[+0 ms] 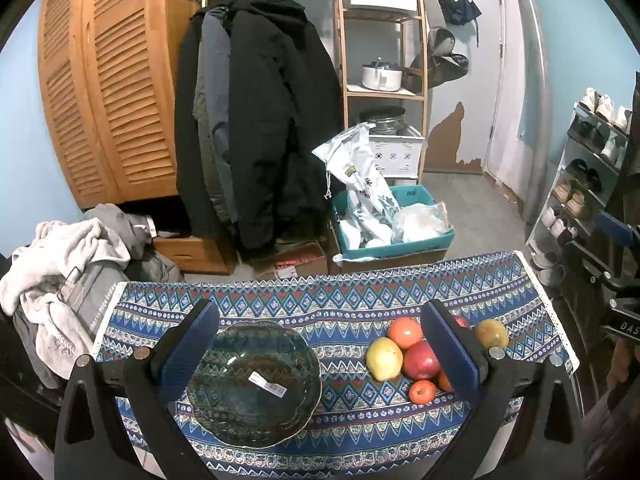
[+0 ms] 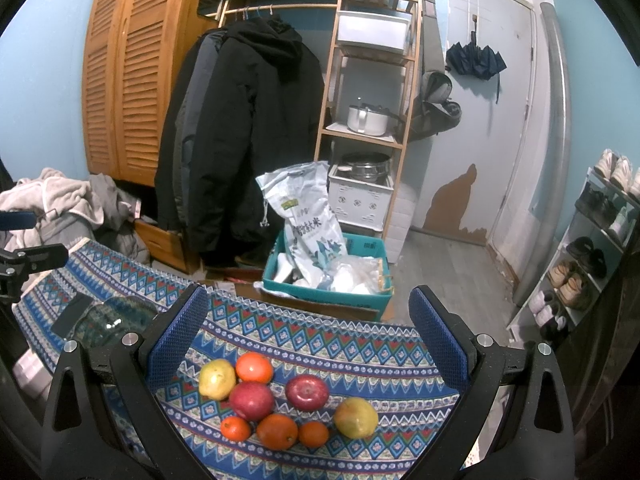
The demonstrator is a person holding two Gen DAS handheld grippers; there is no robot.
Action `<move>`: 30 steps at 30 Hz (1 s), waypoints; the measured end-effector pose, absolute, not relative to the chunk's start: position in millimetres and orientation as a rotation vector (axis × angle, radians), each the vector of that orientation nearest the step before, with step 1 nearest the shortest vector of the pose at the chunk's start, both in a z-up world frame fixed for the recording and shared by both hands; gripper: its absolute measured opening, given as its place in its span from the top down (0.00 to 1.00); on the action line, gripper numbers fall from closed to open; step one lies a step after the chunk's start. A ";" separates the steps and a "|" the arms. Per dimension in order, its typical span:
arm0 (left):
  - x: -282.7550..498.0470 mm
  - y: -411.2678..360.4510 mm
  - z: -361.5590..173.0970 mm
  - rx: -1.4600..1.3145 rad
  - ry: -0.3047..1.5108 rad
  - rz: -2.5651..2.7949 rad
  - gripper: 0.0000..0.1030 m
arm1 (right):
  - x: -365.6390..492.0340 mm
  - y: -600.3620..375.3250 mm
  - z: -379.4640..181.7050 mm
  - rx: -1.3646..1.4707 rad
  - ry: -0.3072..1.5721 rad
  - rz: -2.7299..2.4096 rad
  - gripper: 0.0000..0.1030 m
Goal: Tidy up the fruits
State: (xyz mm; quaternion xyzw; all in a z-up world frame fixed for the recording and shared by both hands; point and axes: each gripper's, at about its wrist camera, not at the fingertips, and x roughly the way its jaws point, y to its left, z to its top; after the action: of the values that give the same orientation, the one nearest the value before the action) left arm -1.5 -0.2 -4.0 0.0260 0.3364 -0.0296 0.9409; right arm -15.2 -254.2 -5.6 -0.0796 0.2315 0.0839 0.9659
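A dark green glass bowl with a white barcode sticker sits empty on the patterned tablecloth, between the fingers of my open left gripper. To its right lies a cluster of fruit: a yellow pear, a red apple, oranges and a green-red mango. In the right wrist view the same fruit pile lies between the fingers of my open right gripper: two red apples, several oranges, a yellow pear and the mango. The bowl is at the left.
Beyond the table's far edge stand a teal crate with bags, hanging black coats, a wooden shelf with pots and a shoe rack at right. A heap of clothes lies left of the table.
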 end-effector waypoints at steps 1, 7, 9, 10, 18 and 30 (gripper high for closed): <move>-1.2 -0.4 -4.0 0.053 0.686 -0.059 0.01 | -15.8 -258.5 -8.0 -0.159 0.469 0.169 0.04; -1.4 -2.9 -6.0 0.057 0.699 -0.057 0.01 | -15.9 -260.4 -8.9 -0.159 0.469 0.168 0.04; -1.9 -2.7 -6.7 0.058 0.701 -0.054 0.01 | -15.8 -259.9 -8.8 -0.159 0.469 0.168 0.04; -1.4 -3.4 -6.6 0.060 0.703 -0.052 0.01 | -16.3 -261.2 -9.3 -0.159 0.469 0.166 0.04; 4.7 -3.1 -13.4 0.061 0.731 -0.061 0.01 | -16.9 -267.6 -13.7 -0.156 0.478 0.159 0.04; 25.1 -8.1 -43.6 0.071 0.808 -0.072 0.01 | -6.9 -273.2 -24.6 -0.170 0.531 0.128 0.04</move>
State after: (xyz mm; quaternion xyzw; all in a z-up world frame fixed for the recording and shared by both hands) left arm 25.1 -8.1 -43.6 0.0344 0.3928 -0.0351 0.9183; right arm -6.9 -273.2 -24.6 -0.0836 0.2618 0.0632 0.9594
